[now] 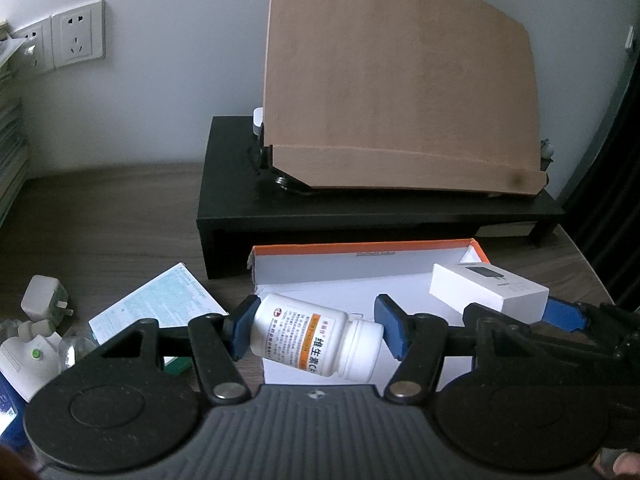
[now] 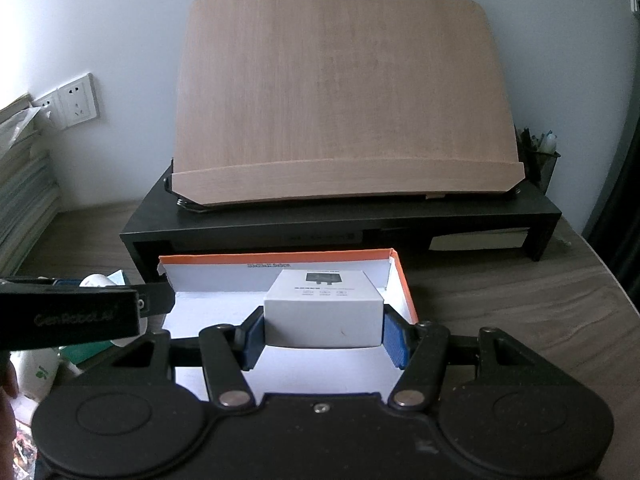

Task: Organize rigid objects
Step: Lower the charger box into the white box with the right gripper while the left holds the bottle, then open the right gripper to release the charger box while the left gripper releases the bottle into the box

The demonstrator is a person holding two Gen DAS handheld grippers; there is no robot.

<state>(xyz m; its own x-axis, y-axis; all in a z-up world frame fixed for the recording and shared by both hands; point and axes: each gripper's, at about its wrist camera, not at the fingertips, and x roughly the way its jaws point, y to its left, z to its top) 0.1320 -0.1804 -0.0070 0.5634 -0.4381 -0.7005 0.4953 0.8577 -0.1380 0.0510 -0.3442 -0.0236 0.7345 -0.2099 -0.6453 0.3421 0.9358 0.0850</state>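
The left gripper [image 1: 318,334] has its jaws closed on a white pill bottle [image 1: 316,338], which lies on its side between the blue pads [image 1: 242,332]: the base presses against the left pad and the white cap meets the right pad. The bottle tilts slightly, cap end lower, and hangs over the near left part of an open cardboard box [image 1: 360,266] with an orange outside and white inside.

The right gripper [image 2: 324,336] grips a small white carton [image 2: 324,312] across its two side faces, jaws set at about middle width, both blue pads flat against it. The carton is level and sits over the box [image 2: 404,280], toward its back wall; whether it touches the box floor cannot be told.

The box stands on a wooden desk [image 2: 520,300], just in front of a black riser [image 2: 360,216] carrying a tilted wooden board [image 2: 340,92]. To the left of the box lie a white plug adapter [image 1: 44,296] and a printed leaflet [image 1: 160,304].
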